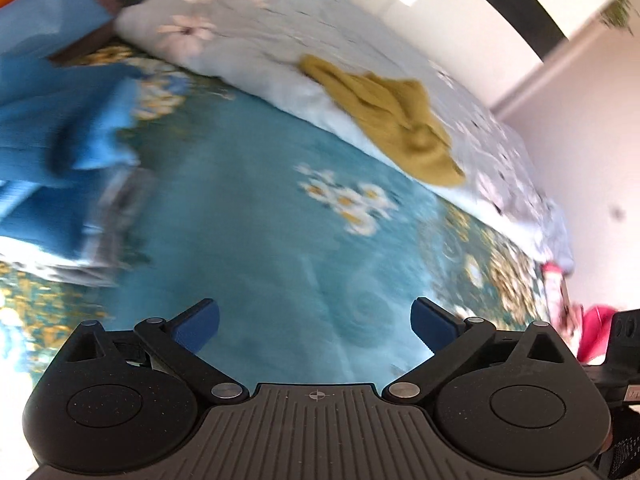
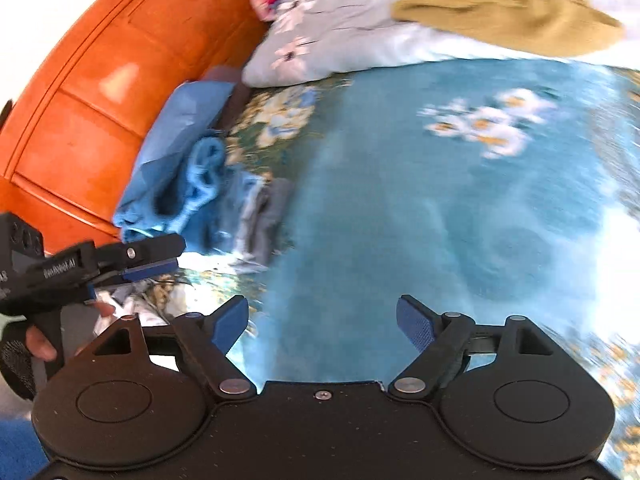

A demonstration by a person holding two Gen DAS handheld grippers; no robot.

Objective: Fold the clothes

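A mustard-yellow garment (image 1: pixel 392 120) lies crumpled on the pale floral duvet (image 1: pixel 256 24); it also shows in the right wrist view (image 2: pixel 508 8) at the top right. A pile of blue and grey clothes (image 1: pixel 60 148) lies at the left of the teal floral bedspread (image 1: pixel 280 208), seen in the right wrist view (image 2: pixel 200 200) by the headboard. My left gripper (image 1: pixel 315 326) is open and empty over the bedspread. My right gripper (image 2: pixel 322 326) is open and empty too. The left gripper also shows from the side in the right wrist view (image 2: pixel 152 260).
An orange wooden headboard (image 2: pixel 88 80) runs along the left. A light blue pillow (image 2: pixel 180 120) leans against it. Something pink (image 1: pixel 592 332) sits at the bed's far right edge, beside a white wall (image 1: pixel 580 100). Both views are motion-blurred.
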